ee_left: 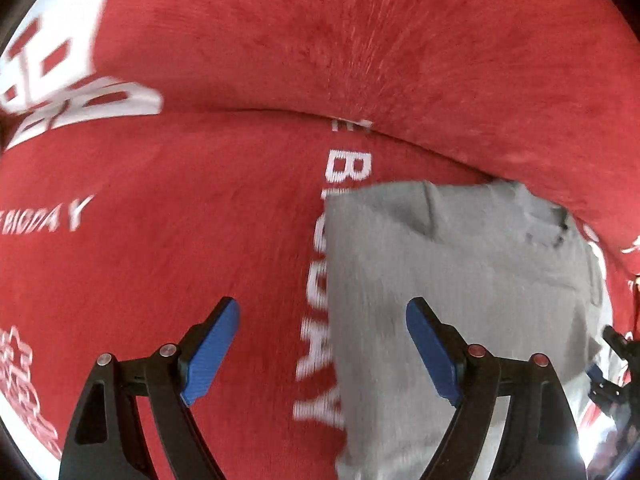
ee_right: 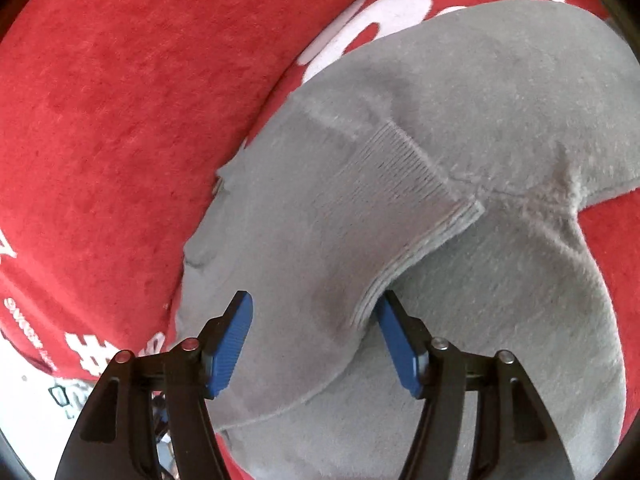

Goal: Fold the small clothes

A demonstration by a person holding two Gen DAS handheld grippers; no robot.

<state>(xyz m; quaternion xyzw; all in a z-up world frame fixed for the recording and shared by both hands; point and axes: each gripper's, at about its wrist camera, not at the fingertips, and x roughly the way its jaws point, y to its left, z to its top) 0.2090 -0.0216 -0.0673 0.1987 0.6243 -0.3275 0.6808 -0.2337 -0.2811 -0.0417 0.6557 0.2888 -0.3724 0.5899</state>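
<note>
Red plush blanket (ee_left: 200,264) with white lettering

It fills nearly all of both views, its nap fuzzy and a long crease (ee_left: 280,111) curving across it. White block letters (ee_left: 320,368) run across it in several directions, and a pale surface (ee_right: 28,392) shows past its lower left edge in the right wrist view.

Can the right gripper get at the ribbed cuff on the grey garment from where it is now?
Probably yes. The right gripper is open just above the grey garment, and the ribbed cuff edge runs down between its fingers. Nothing covers it; one finger already sits partly tucked under the cuff's hem.
</note>
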